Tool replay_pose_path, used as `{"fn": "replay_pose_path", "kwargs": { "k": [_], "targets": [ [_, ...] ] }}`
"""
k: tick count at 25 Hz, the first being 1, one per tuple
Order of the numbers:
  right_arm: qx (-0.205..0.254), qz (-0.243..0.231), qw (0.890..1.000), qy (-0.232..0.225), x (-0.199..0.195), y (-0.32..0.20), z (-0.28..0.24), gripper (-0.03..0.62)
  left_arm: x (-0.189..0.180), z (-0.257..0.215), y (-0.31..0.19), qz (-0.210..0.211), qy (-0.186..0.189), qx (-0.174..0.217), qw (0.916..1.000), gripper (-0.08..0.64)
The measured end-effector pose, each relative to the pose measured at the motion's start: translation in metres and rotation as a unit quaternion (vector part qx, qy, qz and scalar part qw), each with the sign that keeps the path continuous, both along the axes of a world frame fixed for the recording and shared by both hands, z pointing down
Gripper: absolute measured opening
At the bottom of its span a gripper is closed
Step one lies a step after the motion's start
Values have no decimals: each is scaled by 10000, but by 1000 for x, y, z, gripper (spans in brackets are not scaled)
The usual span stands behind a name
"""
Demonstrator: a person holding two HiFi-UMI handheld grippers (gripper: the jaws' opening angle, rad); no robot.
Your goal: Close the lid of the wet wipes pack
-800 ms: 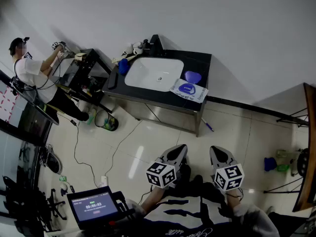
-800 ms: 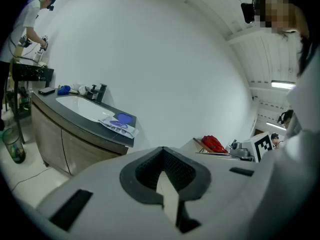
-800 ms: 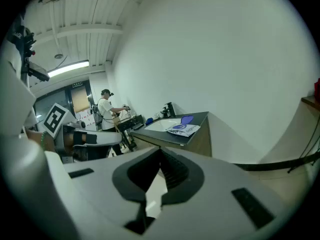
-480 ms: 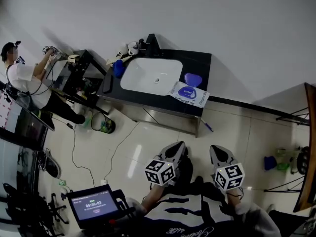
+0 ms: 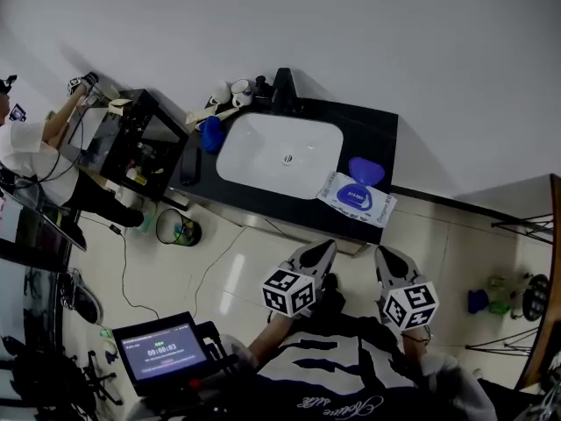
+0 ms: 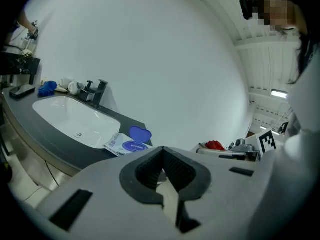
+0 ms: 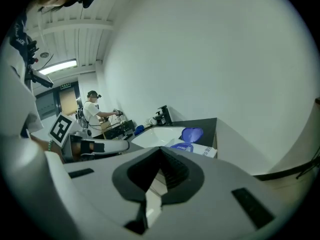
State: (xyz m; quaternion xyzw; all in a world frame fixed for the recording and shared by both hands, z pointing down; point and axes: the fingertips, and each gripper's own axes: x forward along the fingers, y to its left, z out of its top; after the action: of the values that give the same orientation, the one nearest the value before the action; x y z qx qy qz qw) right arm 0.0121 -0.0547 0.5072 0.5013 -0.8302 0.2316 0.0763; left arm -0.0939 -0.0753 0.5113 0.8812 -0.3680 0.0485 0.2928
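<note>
The white wet wipes pack (image 5: 355, 198) lies on the right end of a black counter (image 5: 379, 134), and its blue heart-shaped lid (image 5: 365, 171) stands open behind it. My left gripper (image 5: 318, 253) and right gripper (image 5: 387, 258) hang side by side over the floor, short of the counter, both pointing at it. Both are shut with nothing between the jaws. In the left gripper view the gripper (image 6: 162, 151) sees the pack (image 6: 125, 145) and lid (image 6: 140, 133) far ahead. The right gripper (image 7: 160, 151) also faces the pack (image 7: 197, 149) and lid (image 7: 192, 133).
A white sink (image 5: 280, 156) fills the counter's middle, with a black faucet (image 5: 282, 86), cups (image 5: 237, 90) and a blue cloth (image 5: 210, 136) around it. At far left are a black rack (image 5: 131, 139) with another person (image 5: 26, 139), a bin (image 5: 175, 228) and a lit screen (image 5: 158, 351).
The counter and the pack have come closer and lower in the head view. Both grippers keep their place in front of the body, still shut.
</note>
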Motion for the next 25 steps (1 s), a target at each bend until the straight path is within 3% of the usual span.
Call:
{"fn": "replay_pose_path", "kwargs": {
  "k": [8,15,21,25],
  "targets": [
    [-99,148,9991,381,-1,-37,2,-2,-9,33,-49,178,-98,-373,9991,0],
    [-233,213,9988,370,17,-73,12,-2,-2,61,-88,161,-316,-635,9974,1],
    [-364,-170,9982,454,26,-125,34,-2,9,91,-118,78,-644,-924,9936,0],
    [-415,-489,9962,587,38,-166,43,-2,10,115,-133,-72,-1028,-1271,9865,1]
  ]
}}
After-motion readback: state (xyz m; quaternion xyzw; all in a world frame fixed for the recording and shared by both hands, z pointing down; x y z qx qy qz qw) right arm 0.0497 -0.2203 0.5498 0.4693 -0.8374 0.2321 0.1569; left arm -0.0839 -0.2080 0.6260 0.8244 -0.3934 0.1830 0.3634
